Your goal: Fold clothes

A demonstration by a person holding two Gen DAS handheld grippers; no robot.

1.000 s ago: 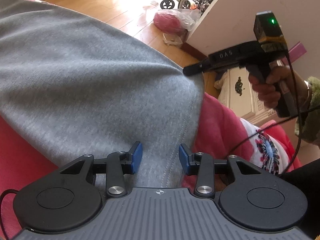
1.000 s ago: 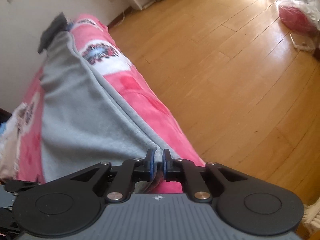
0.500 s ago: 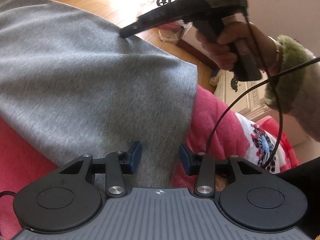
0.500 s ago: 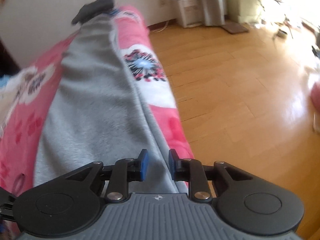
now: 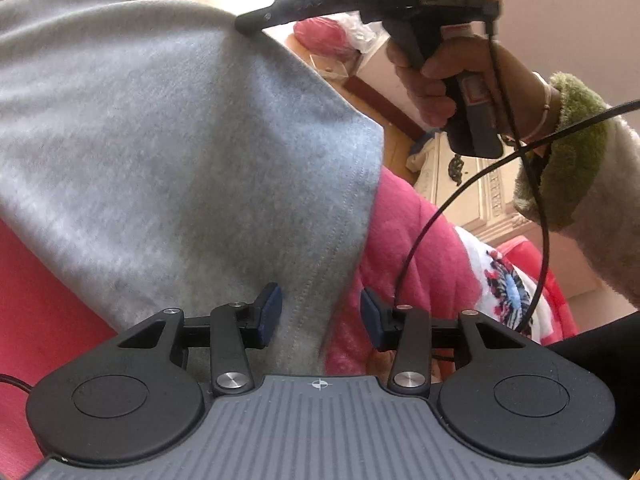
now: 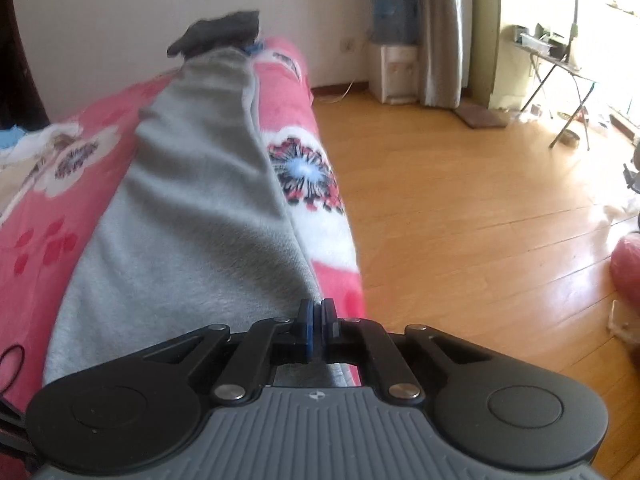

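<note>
A grey garment [image 5: 160, 140] lies stretched along a pink flowered blanket [image 5: 420, 248] near the bed's edge. My left gripper [image 5: 320, 314] is open and low over one end, with the garment's stitched hem lying loose between its blue pads. A hand in a green-cuffed sleeve [image 5: 560, 168] holds my right gripper [image 5: 242, 24], whose tip meets the garment's far edge. In the right wrist view the right gripper [image 6: 316, 318] is shut, its pads pressed together on the edge of the grey garment [image 6: 192, 208]. A dark blurred shape [image 6: 216, 32] sits at the garment's other end.
The bed drops off to a wooden floor [image 6: 460, 220]. A pink bag [image 5: 320, 36] lies on the floor by a white cabinet [image 5: 472, 184]. A water dispenser [image 6: 394, 60] and a folding table [image 6: 560, 72] stand by the far wall. A black cable [image 5: 440, 216] loops beside the left gripper.
The right gripper let go of the hem, swung left along the garment's edge while rolling, opened briefly and shut again at a new spot. The left gripper stayed put.
</note>
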